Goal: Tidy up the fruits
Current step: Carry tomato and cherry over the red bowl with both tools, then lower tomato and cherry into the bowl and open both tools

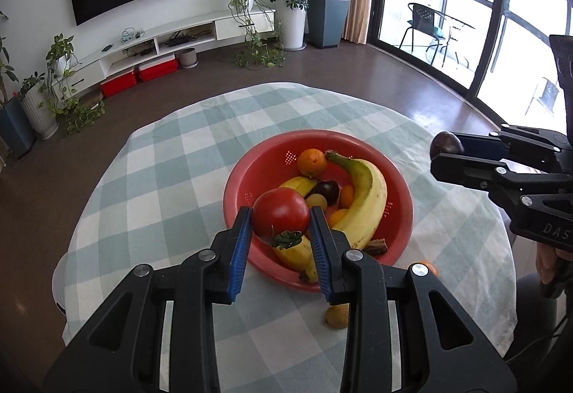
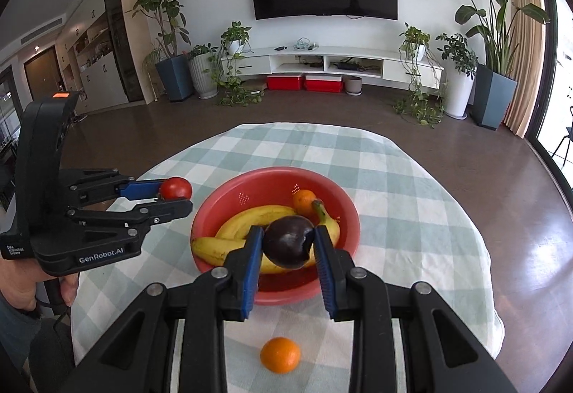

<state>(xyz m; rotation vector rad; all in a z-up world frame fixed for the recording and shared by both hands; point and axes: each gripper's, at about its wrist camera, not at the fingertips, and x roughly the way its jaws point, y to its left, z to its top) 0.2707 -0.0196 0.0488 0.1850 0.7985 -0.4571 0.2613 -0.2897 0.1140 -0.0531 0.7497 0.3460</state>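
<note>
Left tongs (image 1: 280,218) round tomato (image 1: 280,212), right tongs (image 2: 288,244) round avocado (image 2: 288,247).

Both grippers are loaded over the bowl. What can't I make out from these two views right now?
- Left wrist view: the tomato and left gripper hide part of the red bowl and a banana below.
- Left wrist view: a yellowish fruit on the tablecloth is half covered by a finger; kind unclear.
- Right wrist view: the dark fruit in the right gripper hides the bowl's middle.

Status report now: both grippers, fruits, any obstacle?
Left gripper shut on tomato. Right gripper shut on dark fruit. Both near red bowl. Path unobstructed.
</note>
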